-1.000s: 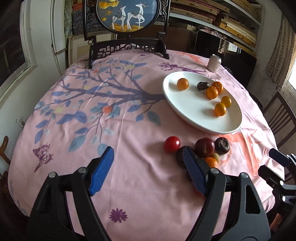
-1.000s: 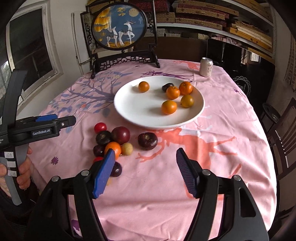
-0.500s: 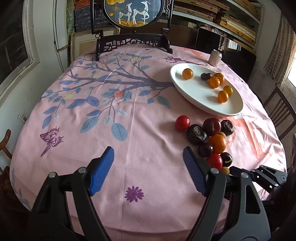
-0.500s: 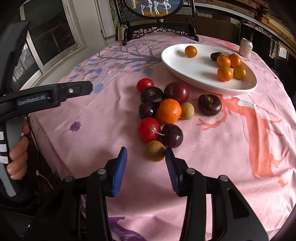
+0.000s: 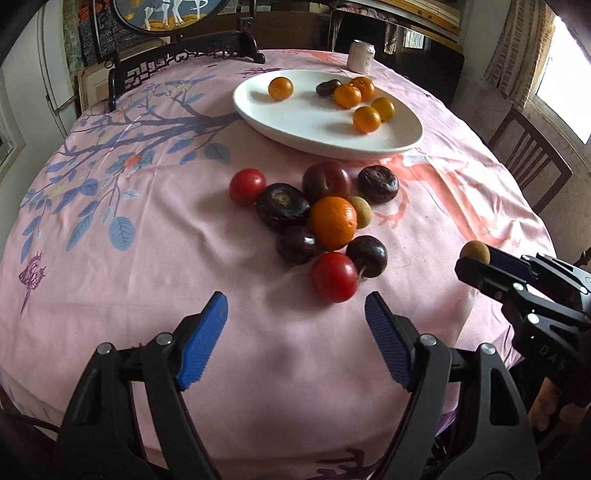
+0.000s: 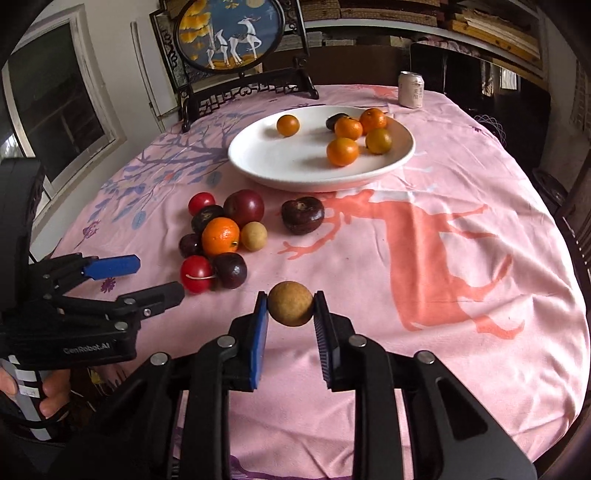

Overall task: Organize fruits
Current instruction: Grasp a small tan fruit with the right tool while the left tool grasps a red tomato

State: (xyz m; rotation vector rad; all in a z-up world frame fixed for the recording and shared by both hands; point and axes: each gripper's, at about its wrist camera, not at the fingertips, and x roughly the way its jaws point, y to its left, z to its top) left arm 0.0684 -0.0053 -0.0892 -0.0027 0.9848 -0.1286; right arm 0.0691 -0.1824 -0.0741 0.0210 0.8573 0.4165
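My right gripper [image 6: 290, 308] is shut on a small brown longan [image 6: 290, 303] and holds it above the pink tablecloth; it also shows in the left wrist view [image 5: 475, 252]. My left gripper [image 5: 295, 308] is open and empty, just short of a red plum [image 5: 334, 277]. A pile of loose fruit lies on the cloth: an orange [image 5: 333, 222], dark plums [image 5: 283, 206] and a second longan [image 6: 253, 236]. A white plate [image 6: 273, 162] behind it holds several oranges and one dark fruit.
A drink can [image 6: 410, 89] stands behind the plate. A framed deer picture on a black stand [image 6: 231, 35] is at the table's far edge. A wooden chair [image 5: 528, 162] stands at the right. The table's front edge is near both grippers.
My right gripper has closed on the brown longan and lifted it off the cloth. My left gripper has moved right, toward the fruit pile, still open.
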